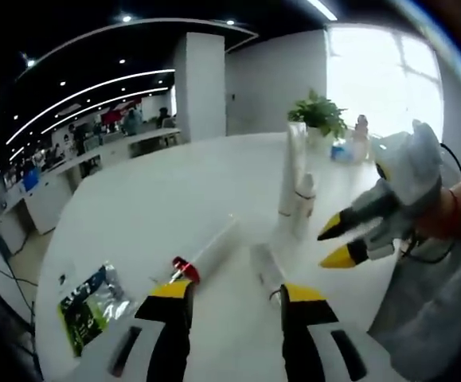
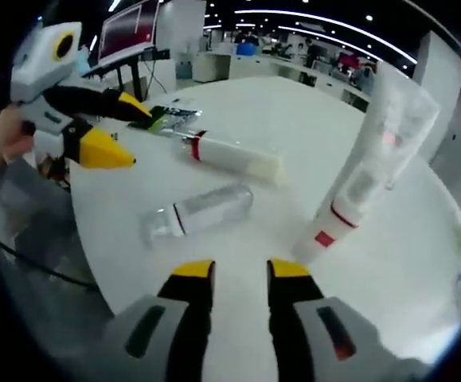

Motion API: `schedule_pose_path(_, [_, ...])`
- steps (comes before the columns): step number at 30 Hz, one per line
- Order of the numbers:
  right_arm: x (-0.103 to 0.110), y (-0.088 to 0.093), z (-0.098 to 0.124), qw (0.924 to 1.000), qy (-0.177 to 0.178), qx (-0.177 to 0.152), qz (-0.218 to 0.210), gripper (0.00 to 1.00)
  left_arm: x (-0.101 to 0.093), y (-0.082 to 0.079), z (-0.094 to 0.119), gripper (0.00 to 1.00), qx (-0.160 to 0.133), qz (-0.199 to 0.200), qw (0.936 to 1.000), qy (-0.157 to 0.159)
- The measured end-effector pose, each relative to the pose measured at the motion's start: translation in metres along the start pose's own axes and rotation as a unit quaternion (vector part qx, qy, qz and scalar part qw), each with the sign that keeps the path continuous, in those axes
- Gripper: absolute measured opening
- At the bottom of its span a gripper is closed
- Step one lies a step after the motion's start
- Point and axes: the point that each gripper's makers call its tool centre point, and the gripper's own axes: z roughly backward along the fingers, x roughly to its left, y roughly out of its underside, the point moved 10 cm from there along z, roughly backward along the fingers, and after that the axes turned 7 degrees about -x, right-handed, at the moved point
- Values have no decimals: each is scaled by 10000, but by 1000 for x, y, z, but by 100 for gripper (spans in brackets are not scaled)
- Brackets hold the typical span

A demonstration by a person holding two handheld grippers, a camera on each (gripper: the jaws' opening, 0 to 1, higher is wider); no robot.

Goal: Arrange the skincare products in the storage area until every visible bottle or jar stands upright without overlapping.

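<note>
On the white table (image 1: 150, 199) a tall white tube (image 1: 294, 167) stands upright with a shorter white bottle (image 1: 305, 205) close beside it. A white tube with a red cap (image 1: 206, 256) lies flat, and so does a clear bottle (image 1: 265, 267), just ahead of my left gripper (image 1: 236, 293), which is open and empty. My right gripper (image 1: 327, 247) comes in from the right, open, near the upright pair. In the right gripper view the clear bottle (image 2: 198, 211) and red-capped tube (image 2: 230, 155) lie ahead of my open right gripper (image 2: 240, 270). The left gripper (image 2: 128, 134) is at upper left.
A green foil packet (image 1: 87, 302) lies near the table edge. At the far end stand a potted plant (image 1: 319, 113) and a small bottle (image 1: 361, 131). A monitor (image 2: 130, 32) and office desks lie beyond the table. A person's hand (image 2: 7, 135) holds the left gripper.
</note>
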Motion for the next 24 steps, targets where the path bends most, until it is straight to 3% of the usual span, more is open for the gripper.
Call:
schedule_pose_path(3, [-2, -2, 1, 10000, 32, -50, -34, 27, 6, -3, -2, 45, -12, 68, 10000, -26])
schedule_pose_path(12, [-6, -1, 2, 9999, 120, -53, -70, 27, 53, -3, -42, 44, 458, -652, 9964, -273])
schedule_pose_path(18, [-8, 1, 1, 9998, 155, -13, -121, 27, 69, 2, -60, 44, 714, -704, 9950, 26])
schedule_pose_path(24, [-6, 2, 0, 9999, 128, 32, -83, 27, 76, 13, -78, 41, 1208, -1134, 9854, 400])
